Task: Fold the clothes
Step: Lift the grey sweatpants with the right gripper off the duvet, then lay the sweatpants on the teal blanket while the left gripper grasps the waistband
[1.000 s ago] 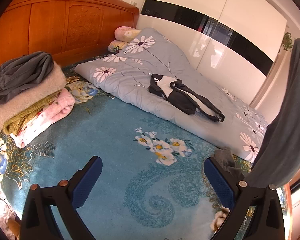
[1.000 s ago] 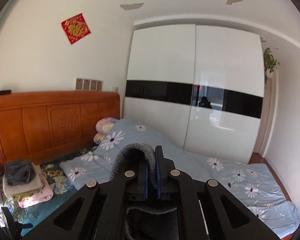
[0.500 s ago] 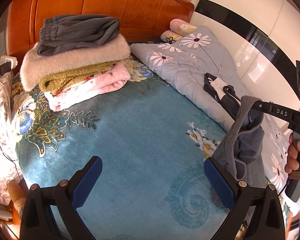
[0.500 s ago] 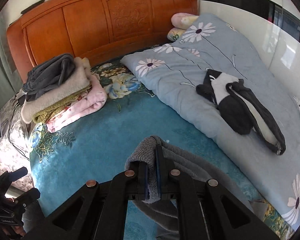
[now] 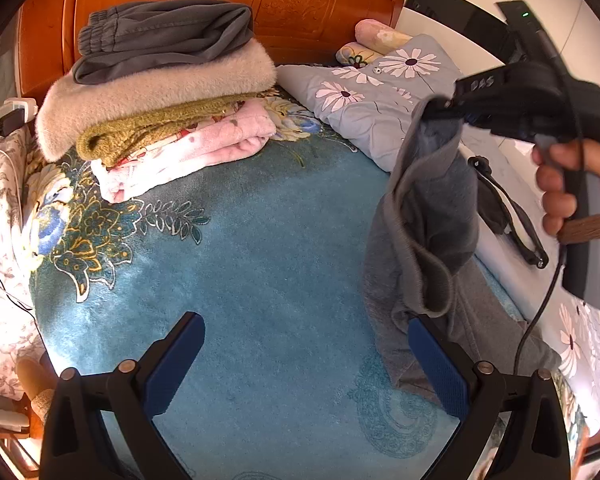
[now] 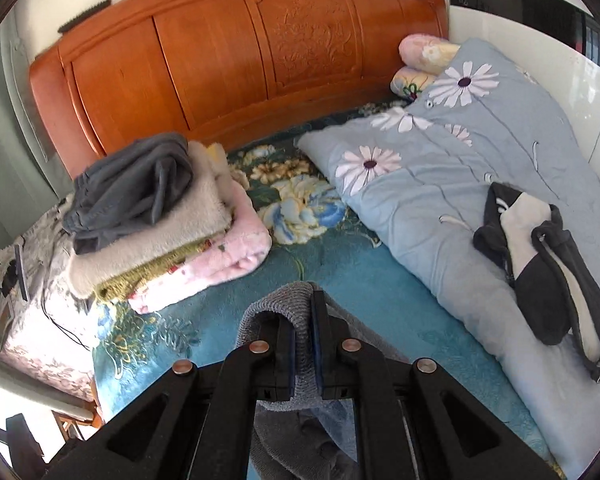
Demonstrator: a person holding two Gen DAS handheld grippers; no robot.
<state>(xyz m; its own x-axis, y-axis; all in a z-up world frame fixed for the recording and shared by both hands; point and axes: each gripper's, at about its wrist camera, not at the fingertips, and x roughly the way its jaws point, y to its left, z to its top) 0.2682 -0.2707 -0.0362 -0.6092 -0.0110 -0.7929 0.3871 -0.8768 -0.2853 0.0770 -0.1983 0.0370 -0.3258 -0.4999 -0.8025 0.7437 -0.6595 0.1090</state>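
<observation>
Grey knit garment [image 5: 424, 216] hangs limp at frame right, pinched by my right gripper [image 6: 304, 344]; my left gripper [image 5: 306, 364], fingers spread, should take its lower hem.

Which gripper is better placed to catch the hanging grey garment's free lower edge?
Left. The left gripper is open beside the grey garment, whose lower part drapes by it; the right gripper is shut on its top.

Right gripper [image 6: 305, 344] clamping a fold of grey garment [image 6: 278, 312] between its fingers [image 6: 318, 344], hanging over the blue floral bed cover [image 6: 360, 280], folded stack [image 6: 160, 220] lying near the wooden headboard [image 6: 228, 52], black-and-white garment [image 6: 540, 256] resting on the daisy quilt [image 6: 420, 184].
</observation>
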